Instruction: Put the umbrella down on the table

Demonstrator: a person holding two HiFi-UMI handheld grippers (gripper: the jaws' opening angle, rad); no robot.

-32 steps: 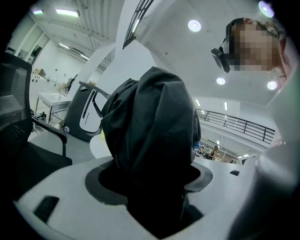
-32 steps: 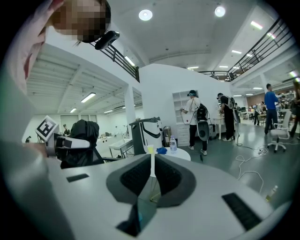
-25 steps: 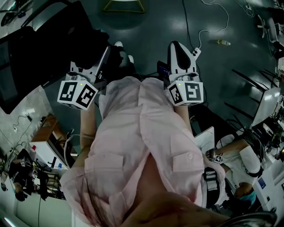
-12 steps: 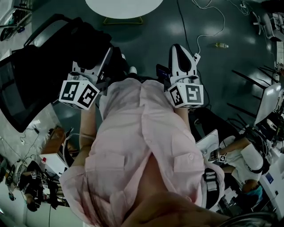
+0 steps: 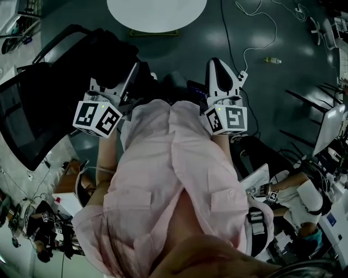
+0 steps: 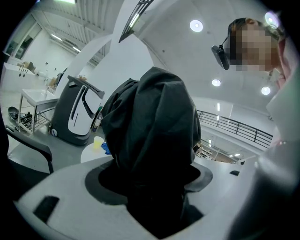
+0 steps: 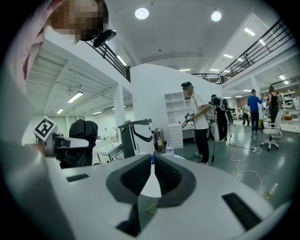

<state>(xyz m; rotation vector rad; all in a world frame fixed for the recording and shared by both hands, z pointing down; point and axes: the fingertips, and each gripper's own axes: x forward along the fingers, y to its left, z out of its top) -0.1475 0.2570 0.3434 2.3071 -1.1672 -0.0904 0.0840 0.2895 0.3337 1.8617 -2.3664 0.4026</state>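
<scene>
A folded black umbrella [image 6: 152, 136] fills the left gripper view, standing up between the jaws of my left gripper [image 6: 150, 185], which is shut on it. In the head view the left gripper [image 5: 132, 69] sits in front of the person's pink shirt, with the umbrella's dark fabric [image 5: 111, 54] beyond it. My right gripper [image 5: 217, 61] is held level beside it, its pads [image 7: 136, 176] closed together on nothing. The right gripper view also shows the umbrella [image 7: 80, 140] in the left gripper. The round white table [image 5: 156, 13] lies ahead on the floor.
A black mesh chair [image 5: 30, 117] stands at the left. On the floor to the right lie a white cable [image 5: 247, 38] and a bottle [image 5: 273, 61]. A yellow cup [image 6: 97, 142] stands on the table. A grey-white machine [image 6: 72, 115] stands behind; a person [image 7: 199, 124] stands far off.
The person has moved forward: the round white table has come further into the head view's top edge. Both grippers keep their pose, the left still holding the umbrella.
</scene>
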